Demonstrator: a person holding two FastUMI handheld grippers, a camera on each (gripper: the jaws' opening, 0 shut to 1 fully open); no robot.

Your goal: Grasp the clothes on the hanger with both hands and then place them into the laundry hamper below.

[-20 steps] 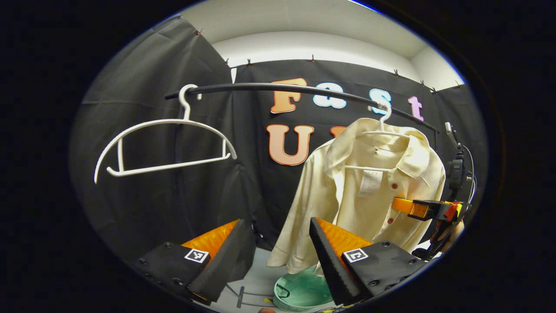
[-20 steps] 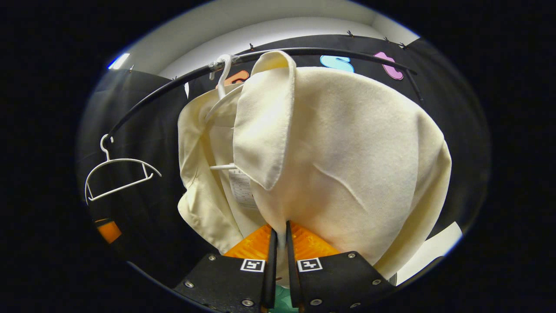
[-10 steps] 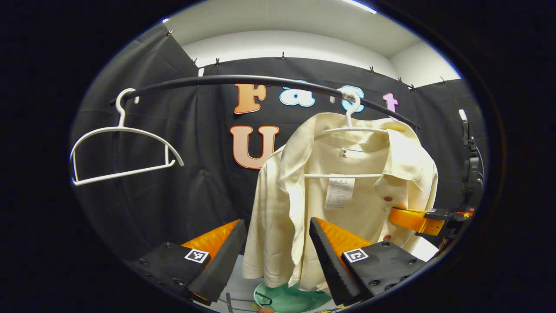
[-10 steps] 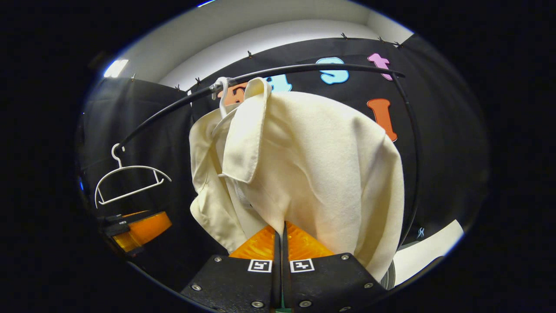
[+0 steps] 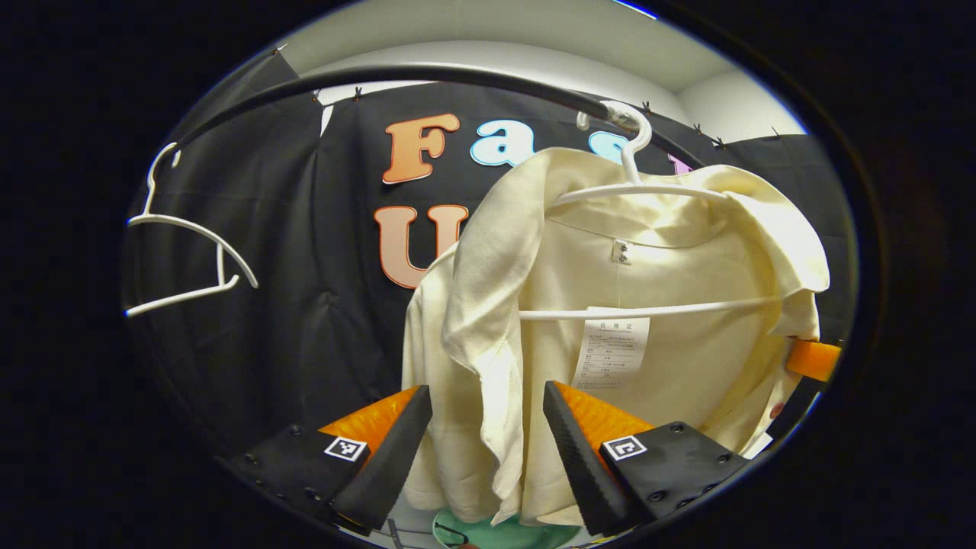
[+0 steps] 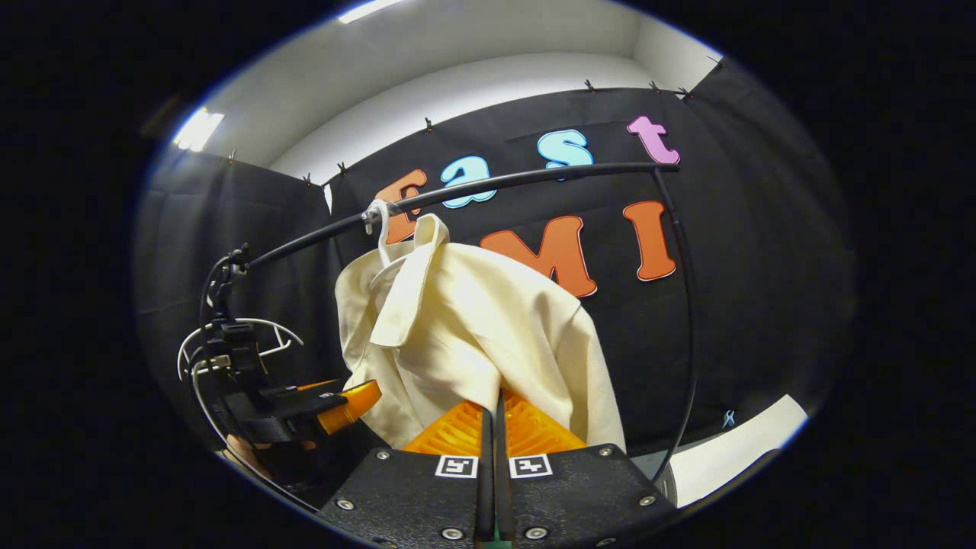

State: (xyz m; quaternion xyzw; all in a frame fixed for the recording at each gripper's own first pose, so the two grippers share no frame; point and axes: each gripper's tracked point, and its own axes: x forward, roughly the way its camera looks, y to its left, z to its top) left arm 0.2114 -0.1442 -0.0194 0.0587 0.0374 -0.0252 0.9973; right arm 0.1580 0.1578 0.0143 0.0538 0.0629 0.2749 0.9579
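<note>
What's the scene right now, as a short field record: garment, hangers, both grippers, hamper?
garment: cream shirt, on its white hanger on the black rail
spare hanger: empty hanger, same rail
left gripper: open, shirt's front edge between its fingers, not pinched
right gripper: shut on the shirt's far side
hamper: green hamper below the shirt

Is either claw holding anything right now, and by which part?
The right claw is shut on the shirt, low on its side panel. The left claw is open around the front edge, holding nothing.
</note>
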